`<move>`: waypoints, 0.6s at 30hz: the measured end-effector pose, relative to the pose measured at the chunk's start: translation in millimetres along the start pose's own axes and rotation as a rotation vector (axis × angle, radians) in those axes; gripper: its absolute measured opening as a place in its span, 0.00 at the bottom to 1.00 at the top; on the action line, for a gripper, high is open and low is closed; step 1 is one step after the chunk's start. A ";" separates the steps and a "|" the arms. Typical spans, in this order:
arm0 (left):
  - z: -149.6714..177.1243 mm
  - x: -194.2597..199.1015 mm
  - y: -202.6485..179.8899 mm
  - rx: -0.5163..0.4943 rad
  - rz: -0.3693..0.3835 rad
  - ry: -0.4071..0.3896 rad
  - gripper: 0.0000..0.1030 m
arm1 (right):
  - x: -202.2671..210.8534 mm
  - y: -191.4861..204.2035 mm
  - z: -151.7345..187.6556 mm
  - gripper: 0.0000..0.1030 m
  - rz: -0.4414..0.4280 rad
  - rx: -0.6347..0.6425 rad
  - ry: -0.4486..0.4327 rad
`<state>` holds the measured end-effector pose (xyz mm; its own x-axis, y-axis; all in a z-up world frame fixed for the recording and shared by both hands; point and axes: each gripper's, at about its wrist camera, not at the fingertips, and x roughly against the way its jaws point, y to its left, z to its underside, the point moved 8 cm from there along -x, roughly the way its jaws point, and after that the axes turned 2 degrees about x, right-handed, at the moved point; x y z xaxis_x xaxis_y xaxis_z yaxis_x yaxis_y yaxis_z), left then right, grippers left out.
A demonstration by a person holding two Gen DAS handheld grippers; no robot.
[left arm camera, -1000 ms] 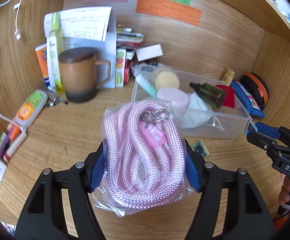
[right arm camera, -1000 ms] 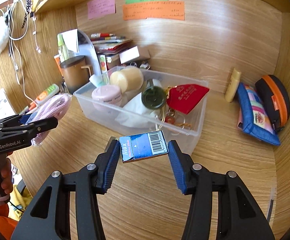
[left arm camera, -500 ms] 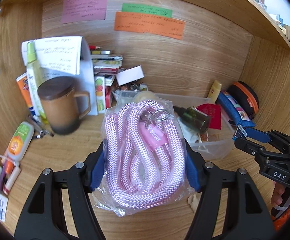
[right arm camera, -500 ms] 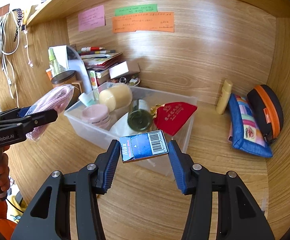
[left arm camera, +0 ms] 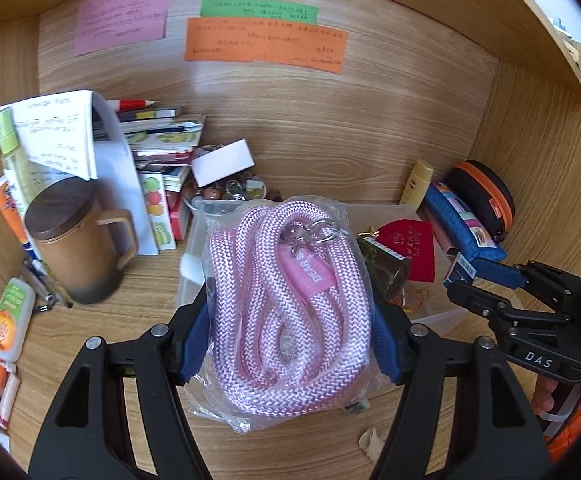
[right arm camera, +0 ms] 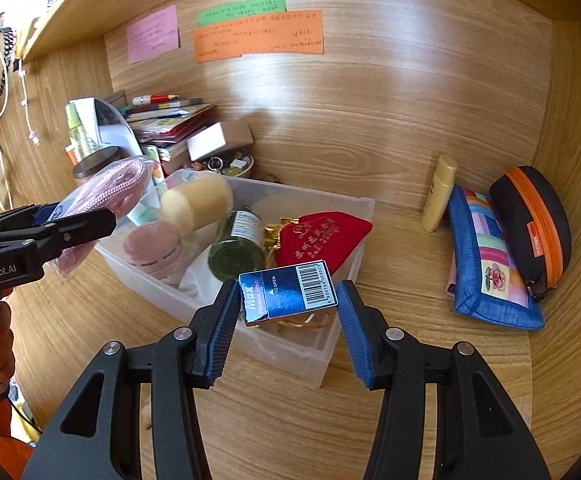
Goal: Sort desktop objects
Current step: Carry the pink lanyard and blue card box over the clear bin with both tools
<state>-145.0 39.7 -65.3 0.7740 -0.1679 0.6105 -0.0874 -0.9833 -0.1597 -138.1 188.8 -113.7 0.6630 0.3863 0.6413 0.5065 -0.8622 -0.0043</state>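
My left gripper (left arm camera: 290, 320) is shut on a clear bag of coiled pink rope (left arm camera: 290, 320), held above the near-left part of the clear plastic bin (right arm camera: 290, 344); the bag also shows in the right wrist view (right arm camera: 106, 192). My right gripper (right arm camera: 288, 312) is shut on a small blue box with a barcode (right arm camera: 286, 292), held over the bin's near-right corner; it also shows in the left wrist view (left arm camera: 460, 270). The bin holds a pink jar (right arm camera: 152, 246), a yellow sponge (right arm camera: 194, 202), a green bottle (right arm camera: 236, 248) and a red pouch (right arm camera: 322, 236).
A brown lidded mug (left arm camera: 76, 240), papers and a book stack (left arm camera: 158, 140) stand at the back left. A sanitizer bottle (left arm camera: 10, 320) lies far left. At the right are a yellow tube (right arm camera: 438, 192), a blue pouch (right arm camera: 486, 268) and a black-orange case (right arm camera: 530, 224).
Both grippers have moved forward and closer to the bin with their loads. The rope bag and the blue box now hang over the bin's near side.
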 end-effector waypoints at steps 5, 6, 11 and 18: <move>-4.4 -12.1 -5.9 -0.017 0.010 0.014 0.65 | -11.8 -3.8 0.2 0.45 -0.001 0.007 0.020; -5.5 -14.3 -6.6 -0.021 0.010 0.016 0.65 | -14.0 -4.5 0.4 0.45 0.000 0.008 0.024; -11.8 -25.4 -11.6 -0.039 0.015 0.024 0.65 | -23.6 -7.3 1.2 0.45 -0.007 0.011 0.038; -17.1 -45.4 -17.1 -0.047 0.028 0.051 0.65 | -30.3 -7.2 -2.4 0.45 -0.004 0.036 0.037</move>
<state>-189.4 63.0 -77.0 0.7381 -0.1976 0.6451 -0.1387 -0.9802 -0.1416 -163.2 182.5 -131.2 0.6402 0.3766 0.6696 0.5291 -0.8481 -0.0289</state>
